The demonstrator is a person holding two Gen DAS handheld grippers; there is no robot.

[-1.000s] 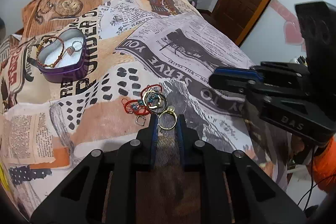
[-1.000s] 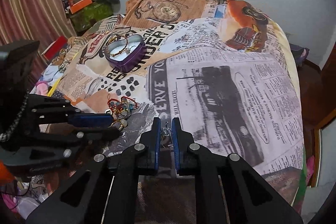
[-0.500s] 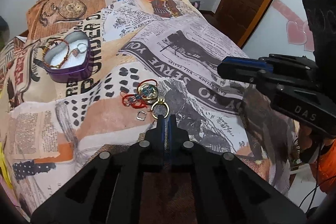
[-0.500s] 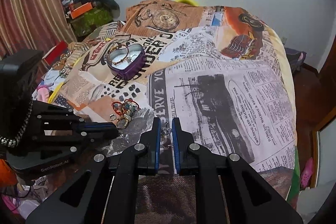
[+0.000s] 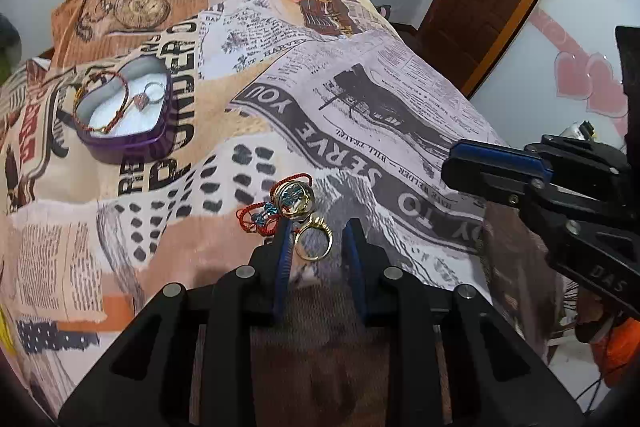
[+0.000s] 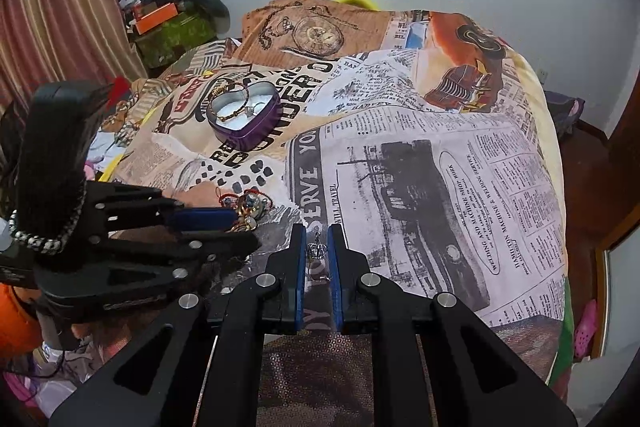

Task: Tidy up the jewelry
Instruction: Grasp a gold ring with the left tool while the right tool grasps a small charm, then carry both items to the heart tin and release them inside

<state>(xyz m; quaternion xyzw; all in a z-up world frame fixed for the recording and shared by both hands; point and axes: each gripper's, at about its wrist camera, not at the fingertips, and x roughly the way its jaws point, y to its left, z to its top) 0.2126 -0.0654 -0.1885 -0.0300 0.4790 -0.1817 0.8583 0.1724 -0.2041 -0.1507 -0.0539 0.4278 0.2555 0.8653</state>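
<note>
The left gripper [image 5: 316, 231] has sprung apart since half a second ago, when its blue pads were pinched together; now the gold ring [image 5: 313, 238] lies loose on the bedspread [image 5: 400, 99] between the spread fingers, touching neither that I can make out. The whole view has also edged in closer to the pile.

Far left in the left wrist view sits the purple heart-shaped tin [image 5: 124, 115], well apart from the pile, and inside it a red-and-gold bracelet [image 5: 107, 107] draped over the rim, plus a ring with a pink stone [image 5: 149, 95]. Moving right, the red cord bracelet with blue beads [image 5: 258, 217] is partly tucked behind the left finger; just beside it a round gold piece with a blue centre [image 5: 294, 198], its detail too tangled to read. Then the gold ring, then open newspaper-print cloth.

Far right, the right gripper [image 5: 496, 167] comes in side-on, cut off by the frame edge. In its own camera the right gripper [image 6: 317, 247] stands narrow, pads close on a small silver earring [image 6: 316, 255] dangling between them; it hangs there off the cloth, so it looks gripped, though the contact itself is hard to see. The tin [image 6: 244, 119] shows far back left there, and the pile is half hidden behind the left gripper [image 6: 224, 223].
</note>
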